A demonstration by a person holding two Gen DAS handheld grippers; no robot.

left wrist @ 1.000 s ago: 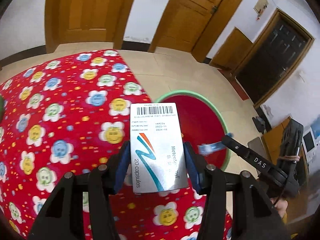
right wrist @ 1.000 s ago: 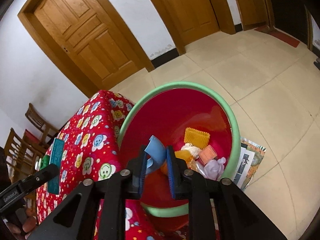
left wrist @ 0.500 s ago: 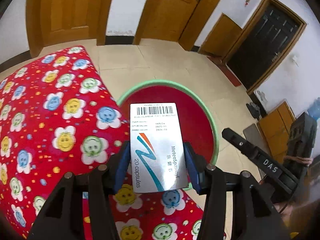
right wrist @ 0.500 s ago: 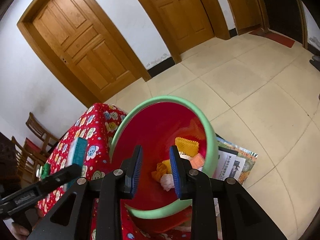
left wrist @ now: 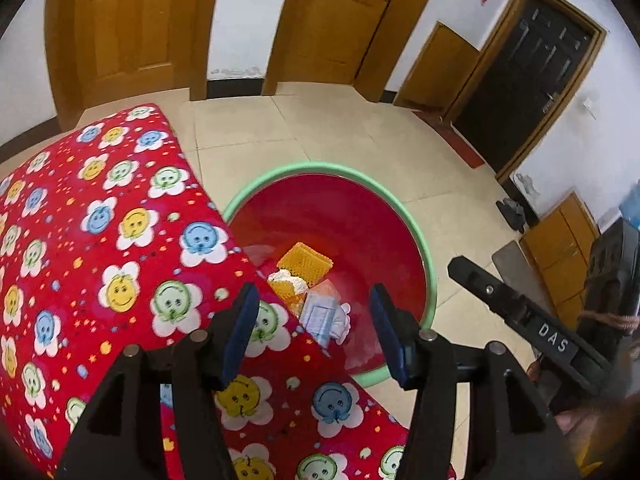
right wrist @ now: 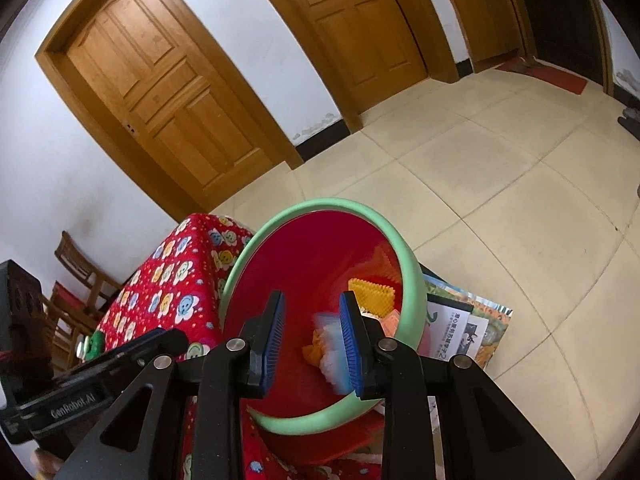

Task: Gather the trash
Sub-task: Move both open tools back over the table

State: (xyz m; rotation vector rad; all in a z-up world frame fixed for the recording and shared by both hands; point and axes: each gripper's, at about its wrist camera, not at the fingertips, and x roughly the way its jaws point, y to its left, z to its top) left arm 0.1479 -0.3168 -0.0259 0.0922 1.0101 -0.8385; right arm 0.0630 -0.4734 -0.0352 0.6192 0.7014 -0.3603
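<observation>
1. The left gripper (left wrist: 314, 330) now stands released and empty; the capsule box (left wrist: 320, 314) it clamped half a second ago lies in the red bin (left wrist: 352, 176).
2. The right gripper (right wrist: 310, 336) also gapes empty over the bin.
3. The flowered tablecloth (left wrist: 100, 220) overlaps the bin's near rim; magazines (right wrist: 460, 328) lie beside it.

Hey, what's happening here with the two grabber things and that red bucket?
Someone holding a gripper in each hand is clearing trash into the red bin beside the flower-print table. Both the left gripper and the right gripper hover open and empty over it. A blurred pale box lies among the scraps in the bin, next to a yellow ridged piece; the blur suggests it was just dropped.
</observation>
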